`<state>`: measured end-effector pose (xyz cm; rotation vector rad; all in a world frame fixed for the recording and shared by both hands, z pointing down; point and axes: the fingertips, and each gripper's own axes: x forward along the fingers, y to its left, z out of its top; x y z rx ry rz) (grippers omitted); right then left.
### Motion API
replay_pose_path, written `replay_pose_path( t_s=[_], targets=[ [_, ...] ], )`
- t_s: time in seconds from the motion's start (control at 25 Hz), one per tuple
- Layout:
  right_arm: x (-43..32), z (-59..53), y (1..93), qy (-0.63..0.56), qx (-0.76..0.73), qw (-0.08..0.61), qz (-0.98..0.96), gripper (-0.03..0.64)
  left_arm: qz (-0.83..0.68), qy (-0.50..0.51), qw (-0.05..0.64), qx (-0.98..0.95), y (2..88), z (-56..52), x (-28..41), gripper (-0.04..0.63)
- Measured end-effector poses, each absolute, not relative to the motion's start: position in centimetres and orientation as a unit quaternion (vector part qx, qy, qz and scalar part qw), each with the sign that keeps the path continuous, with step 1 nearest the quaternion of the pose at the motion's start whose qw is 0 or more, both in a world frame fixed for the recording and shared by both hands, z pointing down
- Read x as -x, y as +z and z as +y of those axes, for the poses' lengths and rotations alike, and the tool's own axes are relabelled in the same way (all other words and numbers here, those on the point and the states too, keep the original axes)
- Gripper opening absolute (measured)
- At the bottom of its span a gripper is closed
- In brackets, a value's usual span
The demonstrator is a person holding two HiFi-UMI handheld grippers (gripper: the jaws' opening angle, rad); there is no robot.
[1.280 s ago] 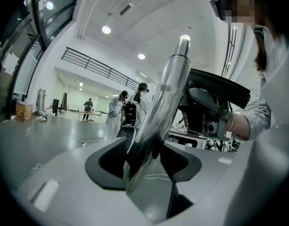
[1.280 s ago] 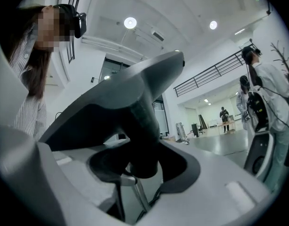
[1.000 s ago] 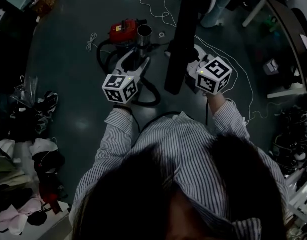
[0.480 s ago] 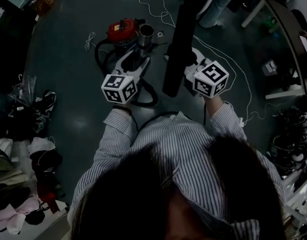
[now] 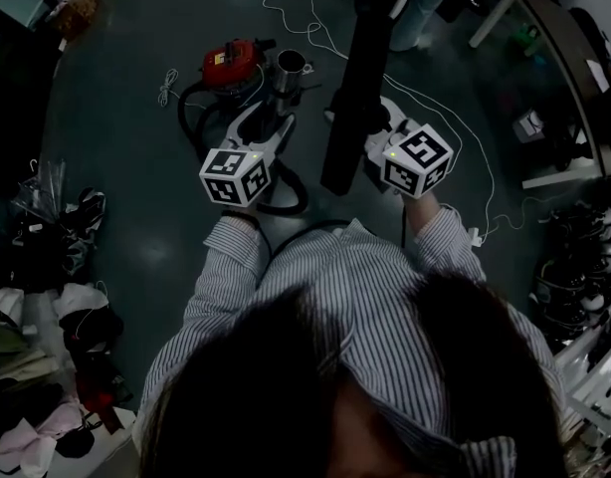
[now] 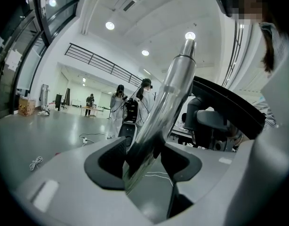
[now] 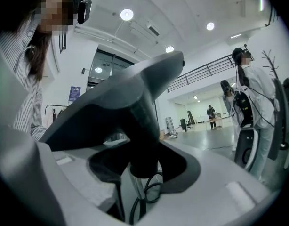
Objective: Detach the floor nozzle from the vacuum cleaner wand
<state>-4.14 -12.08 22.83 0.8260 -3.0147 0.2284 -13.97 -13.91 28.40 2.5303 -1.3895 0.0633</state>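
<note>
In the left gripper view a shiny metal wand [image 6: 175, 84] rises between the dark pads, and my left gripper [image 6: 144, 161] is shut on it. The head view shows the wand's open silver end [image 5: 289, 65] above the left gripper [image 5: 272, 118]. My right gripper [image 7: 144, 166] is shut on the neck of the black floor nozzle [image 7: 125, 98]. The nozzle [image 5: 360, 68] stands as a long dark bar beside the right gripper [image 5: 373, 132], a short gap to the right of the wand's end.
A red vacuum body [image 5: 231, 60] sits on the dark floor with black hose loops [image 5: 286, 192] under my hands. White cables [image 5: 315, 28] trail across the floor. Clothes and shoes [image 5: 77, 217] lie left, desks [image 5: 554, 58] right. People stand far off [image 6: 117, 102].
The head view has shifted a little, so everything sits slightly higher and more to the left. Both grippers keep their hold and stay about as far apart.
</note>
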Motion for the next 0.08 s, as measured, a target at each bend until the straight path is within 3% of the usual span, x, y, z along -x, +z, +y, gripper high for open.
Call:
replay_pose_path(
  t_s=[0.08],
  targets=[
    [3.62, -12.07, 22.95, 0.073, -0.268, 0.003, -0.961, 0.184, -0.475, 0.023, 0.128, -0.87, 28.57, -13.93, 13.54, 0.213]
  ],
)
